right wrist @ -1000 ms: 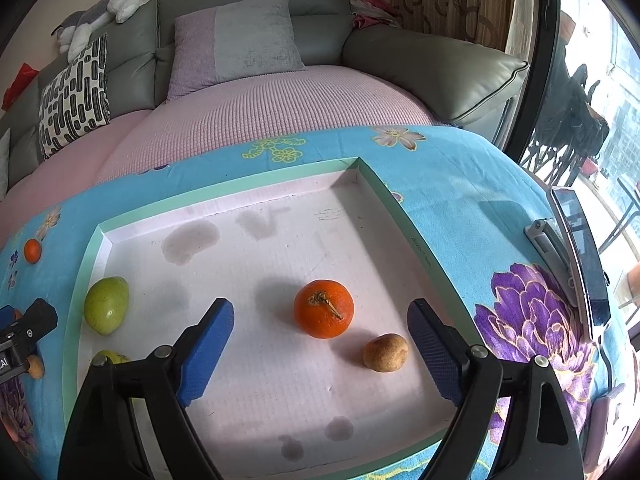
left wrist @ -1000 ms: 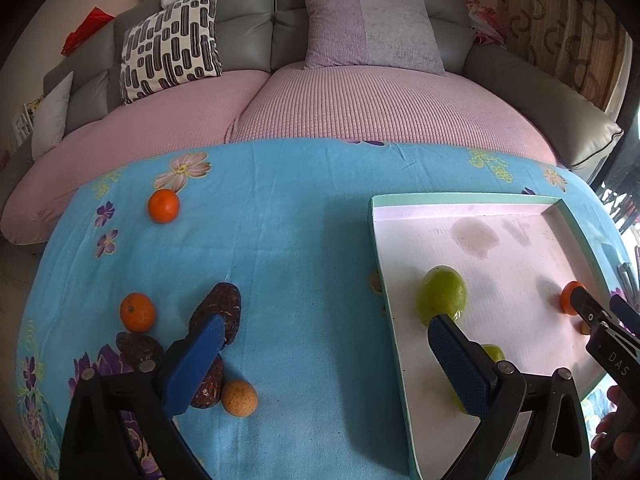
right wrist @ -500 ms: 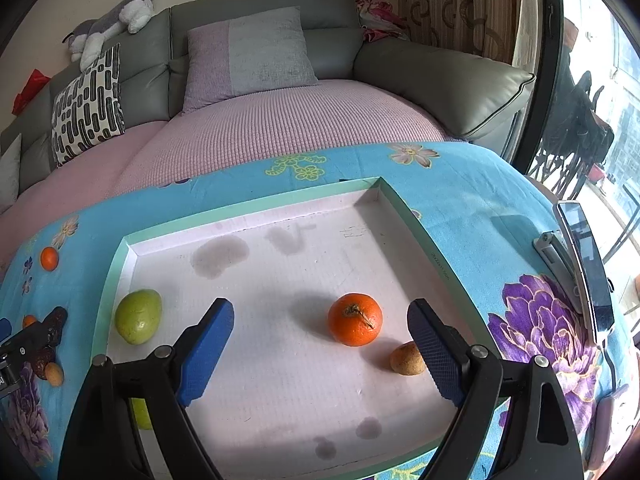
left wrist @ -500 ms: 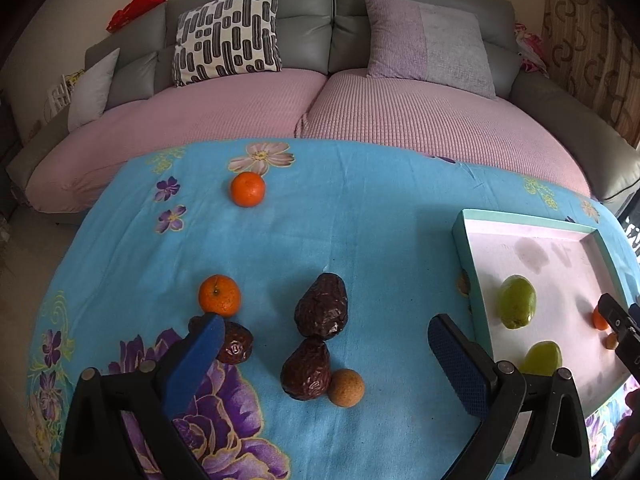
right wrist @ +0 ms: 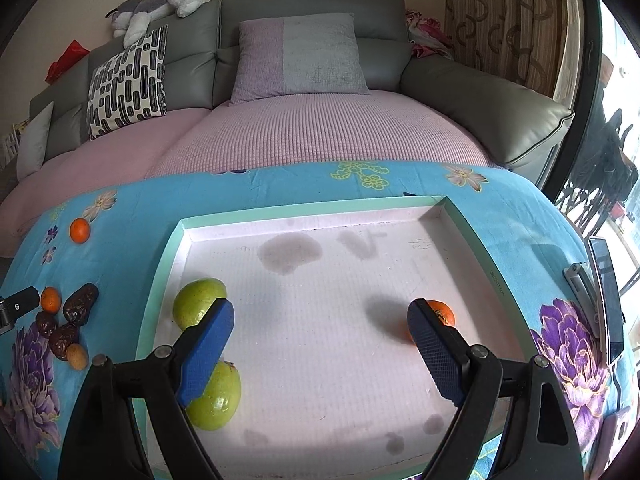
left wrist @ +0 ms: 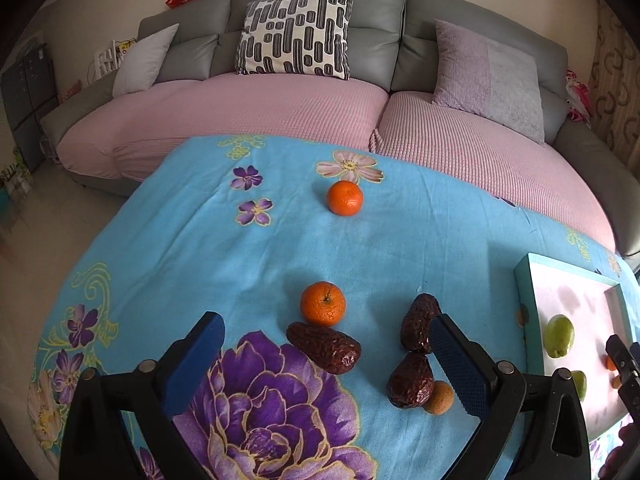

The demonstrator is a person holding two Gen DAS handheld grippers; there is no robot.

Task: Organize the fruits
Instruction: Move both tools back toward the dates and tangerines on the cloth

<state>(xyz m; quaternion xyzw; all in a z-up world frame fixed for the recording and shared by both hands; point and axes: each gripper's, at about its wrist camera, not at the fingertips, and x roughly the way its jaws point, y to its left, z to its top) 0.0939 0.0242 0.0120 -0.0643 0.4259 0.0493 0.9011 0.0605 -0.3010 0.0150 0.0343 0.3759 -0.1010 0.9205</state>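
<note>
Hovering wide open and empty, left gripper [left wrist: 326, 364] above dates [left wrist: 323, 347] on cloth, right gripper [right wrist: 322, 344] likewise over tray [right wrist: 320, 210]

Table [left wrist: 400, 240] stands before the sofa [left wrist: 280, 100], cloth-covered. Tray [right wrist: 172, 248] sits on the table's right part. In the tray: two guavas [right wrist: 198, 306] at its left side, one behind the other, and one orange [right wrist: 442, 314] toward the right. Left of the tray, on the cloth: three dates [left wrist: 324, 346], a small round fruit [left wrist: 440, 398] touching the nearest date, an orange [left wrist: 323, 304] just behind the leftmost date. A third orange [left wrist: 345, 198] lies well apart, near the table's far edge
</note>
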